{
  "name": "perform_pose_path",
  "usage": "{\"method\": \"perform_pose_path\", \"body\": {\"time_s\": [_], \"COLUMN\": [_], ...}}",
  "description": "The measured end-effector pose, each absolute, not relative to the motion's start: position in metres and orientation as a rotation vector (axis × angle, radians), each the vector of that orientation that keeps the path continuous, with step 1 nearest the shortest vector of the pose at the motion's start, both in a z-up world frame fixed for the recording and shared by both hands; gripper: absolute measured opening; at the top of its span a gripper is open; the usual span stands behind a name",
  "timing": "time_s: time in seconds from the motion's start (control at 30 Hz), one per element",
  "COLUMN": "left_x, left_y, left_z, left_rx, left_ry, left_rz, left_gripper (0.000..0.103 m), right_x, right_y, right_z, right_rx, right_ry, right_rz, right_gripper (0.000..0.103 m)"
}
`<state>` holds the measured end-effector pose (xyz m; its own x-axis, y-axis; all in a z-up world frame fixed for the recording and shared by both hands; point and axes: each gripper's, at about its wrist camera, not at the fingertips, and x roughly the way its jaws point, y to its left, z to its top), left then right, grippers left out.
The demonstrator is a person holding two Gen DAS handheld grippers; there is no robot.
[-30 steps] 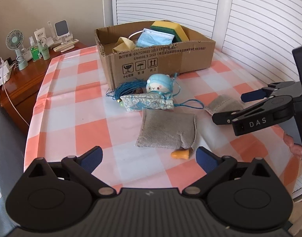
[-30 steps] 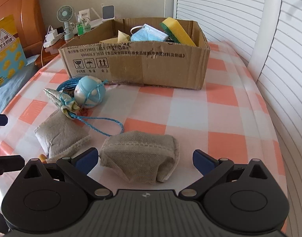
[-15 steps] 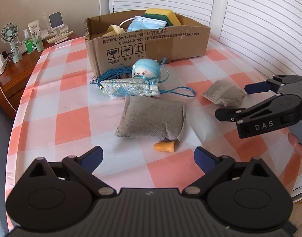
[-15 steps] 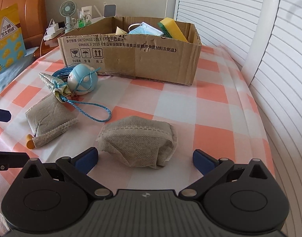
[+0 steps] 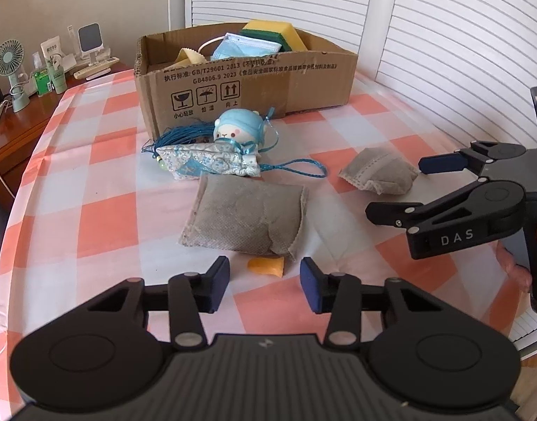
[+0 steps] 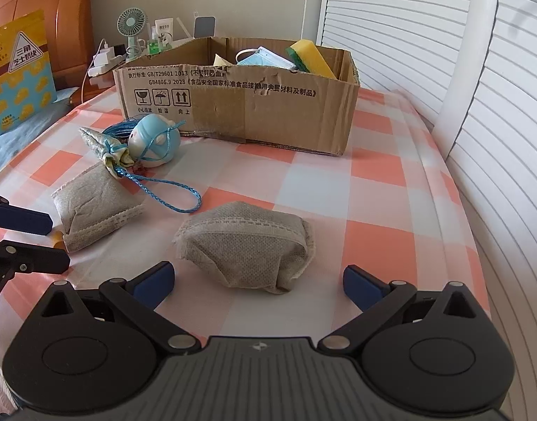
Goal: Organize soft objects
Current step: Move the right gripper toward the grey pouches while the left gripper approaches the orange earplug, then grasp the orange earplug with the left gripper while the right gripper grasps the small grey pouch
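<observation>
Two grey pouches [image 5: 245, 219] [image 6: 247, 245] lie on the desk [image 5: 93, 189]; left gripper [image 5: 265, 282] jaws just narrowed, holding nothing; right gripper [image 6: 258, 280] jaws apart.

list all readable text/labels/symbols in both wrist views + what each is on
"DAS": side of the right claw.
"GB/T29601 2013", "GB4806.9 2023", Chinese print alongside: front wall of the cardboard box.
Three handling symbols (glass, umbrella, up arrows) with small Chinese captions: same wall.
"三角" in a triangle sign: yellow and blue bag; its remaining print is too blurred.
Labels on the bottles beside the fan: too small to read.
</observation>
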<state>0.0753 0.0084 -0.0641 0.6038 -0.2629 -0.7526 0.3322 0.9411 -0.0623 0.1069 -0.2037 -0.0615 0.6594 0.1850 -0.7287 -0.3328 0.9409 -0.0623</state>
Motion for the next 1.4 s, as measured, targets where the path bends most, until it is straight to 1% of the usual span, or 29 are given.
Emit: {"method": "perform_pose_path", "body": {"time_s": [0.13, 0.23, 0.3, 0.37, 0.43, 0.9, 1.23, 1.4], "left_x": [0.076, 0.077, 0.077, 0.076, 0.075, 0.065, 0.064, 0.064], "left_y": [0.005, 0.003, 0.003, 0.004, 0.006, 0.032, 0.039, 0.041], "left_z": [-0.066, -0.065, -0.065, -0.065, -0.065, -0.064, -0.064, -0.065], "left_rx": [0.112, 0.119, 0.116, 0.111, 0.101, 0.058, 0.055, 0.051], "left_ry": [0.841, 0.835, 0.834, 0.832, 0.833, 0.841, 0.842, 0.841], "left_rz": [-0.356, -0.367, -0.374, -0.378, -0.381, -0.343, -0.342, -0.342], "left_gripper": [0.043, 0.031, 0.028, 0.023, 0.021, 0.021, 0.021, 0.021], "right_x": [0.107, 0.107, 0.107, 0.107, 0.107, 0.107, 0.104, 0.104], "right_y": [-0.204, -0.204, -0.204, -0.204, -0.204, -0.197, -0.165, -0.166], "right_z": [-0.062, -0.062, -0.062, -0.061, -0.061, -0.062, -0.060, -0.059], "right_rx": [-0.197, -0.196, -0.197, -0.196, -0.195, -0.175, -0.212, -0.210], "right_ry": [0.799, 0.799, 0.798, 0.799, 0.797, 0.782, 0.833, 0.830], "right_rz": [0.296, 0.296, 0.296, 0.294, 0.291, 0.247, 0.399, 0.405], "right_gripper": [0.103, 0.103, 0.103, 0.103, 0.103, 0.103, 0.103, 0.103]}}
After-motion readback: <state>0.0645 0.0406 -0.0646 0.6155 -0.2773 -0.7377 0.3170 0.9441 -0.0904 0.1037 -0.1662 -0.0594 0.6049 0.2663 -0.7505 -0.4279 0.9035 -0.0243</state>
